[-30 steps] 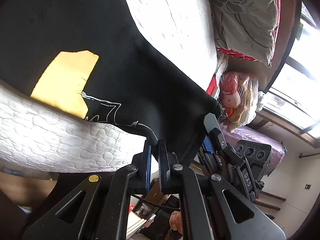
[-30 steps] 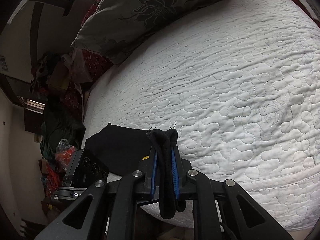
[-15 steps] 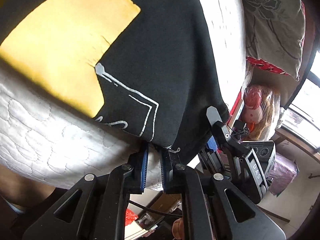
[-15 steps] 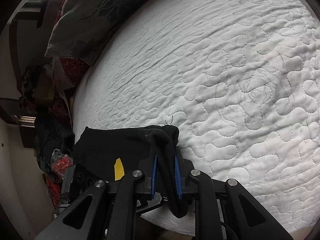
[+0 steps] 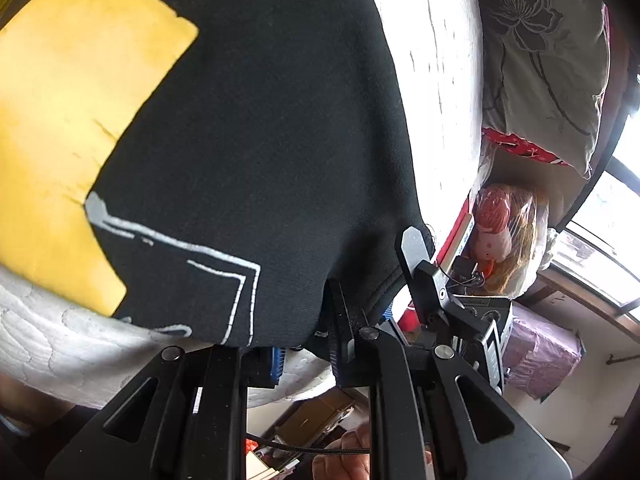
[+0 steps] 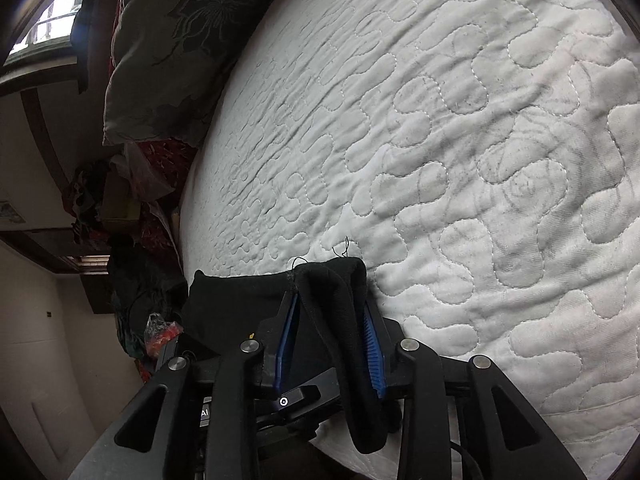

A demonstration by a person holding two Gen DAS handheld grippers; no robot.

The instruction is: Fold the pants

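Observation:
The black pants [image 5: 260, 140] with a yellow patch [image 5: 68, 112] and white line print lie on the white quilted bed near its edge. My left gripper [image 5: 308, 320] has its jaws apart, with the pants' edge draped loosely over the fingers. My right gripper [image 6: 330, 324] has its jaws parted too, with a thick fold of the black pants [image 6: 340, 304] hanging between the blue pads. The right gripper also shows in the left wrist view [image 5: 416, 256] at the pants' corner.
The white quilted bed [image 6: 460, 140] stretches ahead. A grey flowered pillow [image 6: 172, 40] lies at the bed's head, also in the left wrist view [image 5: 548, 52]. Bags and clutter [image 5: 504, 236] stand beside the bed. A window [image 5: 600, 248] is at right.
Both grippers moved forward and down with the pants' edge over the bed. The jaws of both grippers have opened from shut, and the fabric now lies loose between them.

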